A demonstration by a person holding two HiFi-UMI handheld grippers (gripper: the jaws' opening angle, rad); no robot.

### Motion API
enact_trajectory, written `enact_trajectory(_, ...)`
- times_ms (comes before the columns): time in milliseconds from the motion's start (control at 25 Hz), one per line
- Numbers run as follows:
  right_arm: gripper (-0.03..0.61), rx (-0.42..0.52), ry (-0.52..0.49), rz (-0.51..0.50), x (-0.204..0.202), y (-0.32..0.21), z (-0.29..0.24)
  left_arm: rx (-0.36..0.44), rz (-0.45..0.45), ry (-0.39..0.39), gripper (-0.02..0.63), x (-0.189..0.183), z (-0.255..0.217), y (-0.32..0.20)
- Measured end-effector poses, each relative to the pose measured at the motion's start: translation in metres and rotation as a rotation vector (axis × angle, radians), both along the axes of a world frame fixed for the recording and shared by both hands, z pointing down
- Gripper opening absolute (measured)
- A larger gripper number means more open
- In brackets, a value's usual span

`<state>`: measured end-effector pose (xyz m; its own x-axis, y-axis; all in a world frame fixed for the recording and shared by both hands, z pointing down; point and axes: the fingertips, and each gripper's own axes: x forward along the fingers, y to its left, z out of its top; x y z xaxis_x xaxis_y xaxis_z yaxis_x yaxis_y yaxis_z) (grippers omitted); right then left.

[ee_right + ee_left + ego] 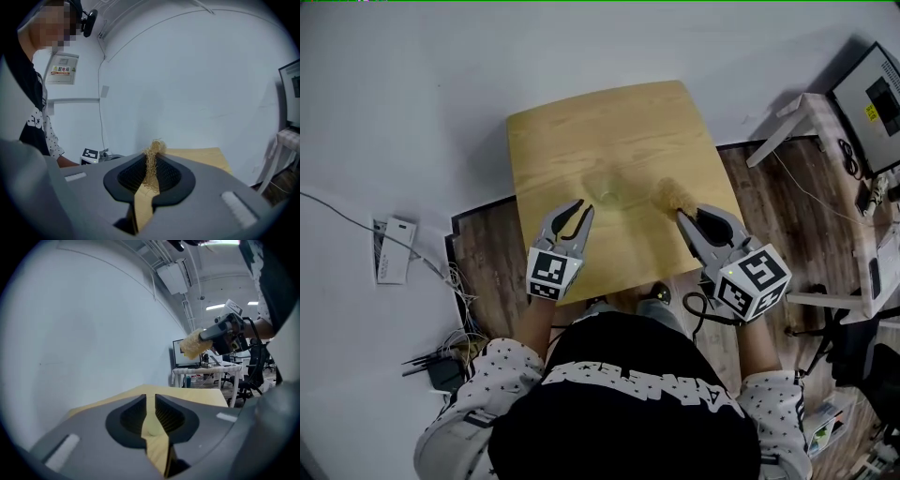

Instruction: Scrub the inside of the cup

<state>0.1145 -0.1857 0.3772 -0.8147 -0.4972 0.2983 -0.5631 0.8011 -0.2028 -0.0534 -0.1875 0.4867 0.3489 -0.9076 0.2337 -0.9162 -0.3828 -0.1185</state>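
- Head view: left claw [583, 208] is nearly pressed together beside the faint clear cup [607, 193], mid-tabletop [572, 131]; contact is unclear. Right claw [686, 217] pinches a loofah scrubber [673, 195].
- Left gripper view: thin slit, with an unidentifiable pale blob inside.
- Right gripper view: pads clamp the scrubber's fibres.

- My left gripper [580, 208] reaches out on the left, pointing away from me and tipped slightly down. Its jaws are almost together with only a thin slit between them, and I cannot tell whether they pinch anything.
- My right gripper [684, 216] is out on the right, angled in toward the left. Its jaws are clamped on a tan fibrous scrubber [672, 195] that pokes past the tips.
- My left forearm [534, 328] and right forearm [757, 352] run forward, bare below spotted sleeves [502, 370].
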Motion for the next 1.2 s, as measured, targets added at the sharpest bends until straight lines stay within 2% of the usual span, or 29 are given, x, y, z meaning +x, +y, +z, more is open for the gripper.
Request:
enact_trajectory(80,0.058,0.011,-0.003,-0.046,-0.004,-0.002,-0.003,0.016,0.008,-0.021,0.006,0.008,-0.011,0.004)
enact_trajectory(120,0.058,0.012,-0.005,-0.063,-0.003,-0.006,-0.004,0.016,0.008,-0.028,0.002,0.013,-0.015,0.003)
enact_trajectory(280,0.058,0.015,-0.021,-0.099,0.004,-0.025,-0.008,0.019,-0.006,-0.022,0.002,0.032,-0.033,-0.001)
enact_trajectory(520,0.058,0.061,-0.012,-0.137,-0.002,-0.022,-0.018,0.053,-0.031,-0.005,0.002,0.036,-0.059,0.021)
enact_trajectory(720,0.058,0.099,-0.006,-0.176,-0.006,-0.013,-0.025,0.062,-0.073,-0.014,0.002,0.030,-0.073,0.041)
enact_trajectory(840,0.058,0.119,-0.010,-0.187,-0.007,-0.011,-0.027,0.075,-0.092,0.007,0.002,0.026,-0.083,0.049)
enact_trajectory(1000,0.058,0.121,-0.005,-0.238,-0.015,0.001,-0.030,0.112,-0.112,0.043,0.002,0.021,-0.096,0.060)
enact_trajectory(1200,0.057,0.126,-0.011,-0.251,-0.021,0.006,-0.033,0.107,-0.149,0.036,0.002,0.014,-0.100,0.071)
